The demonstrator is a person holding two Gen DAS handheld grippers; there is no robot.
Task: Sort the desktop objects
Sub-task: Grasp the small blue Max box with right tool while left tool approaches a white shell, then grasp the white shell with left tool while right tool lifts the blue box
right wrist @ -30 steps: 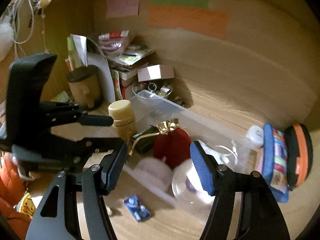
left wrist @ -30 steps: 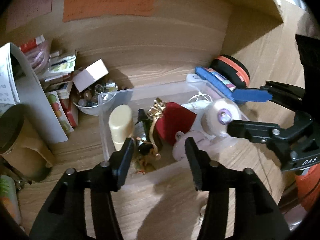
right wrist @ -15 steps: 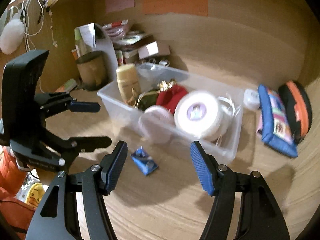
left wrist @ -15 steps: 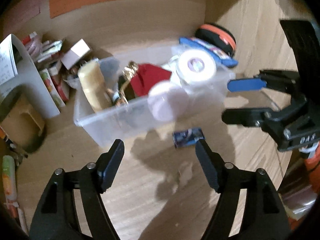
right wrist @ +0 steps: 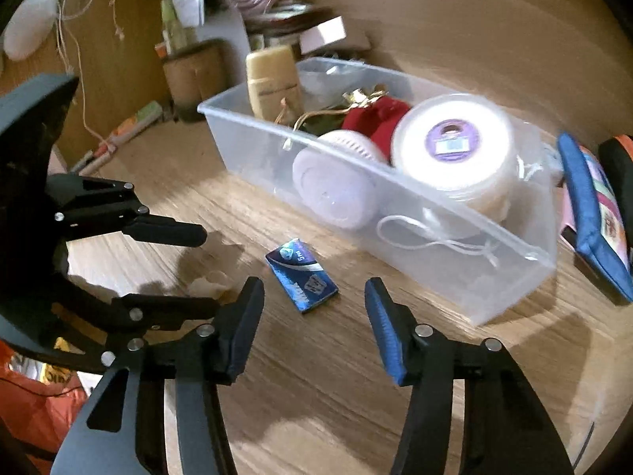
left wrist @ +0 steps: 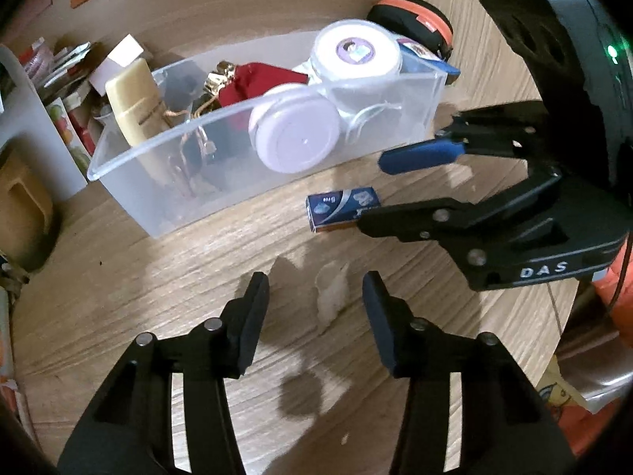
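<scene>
A clear plastic bin [left wrist: 130,198] [right wrist: 514,277] stands on the wooden desk. It holds a cream bottle [left wrist: 134,95], a red pouch [left wrist: 253,79], a white round jar [left wrist: 296,138] and a large white roll [left wrist: 358,55] [right wrist: 455,146]. A small blue packet [left wrist: 342,208] [right wrist: 302,277] lies on the desk in front of the bin. A crumpled white scrap [left wrist: 330,293] [right wrist: 207,281] lies nearer. My left gripper [left wrist: 314,308] is open and empty just over the scrap. My right gripper [right wrist: 314,312] is open and empty just short of the blue packet.
A blue pencil case [right wrist: 593,213] and an orange-and-black case [left wrist: 411,23] lie right of the bin. Boxes, papers and a brown mug [right wrist: 194,75] crowd the back left corner. The desk's rounded edge [left wrist: 554,308] is at the right.
Both grippers have pulled back from over the bin and come down toward the desk in front of it. The blue packet and the white scrap have come into view.
</scene>
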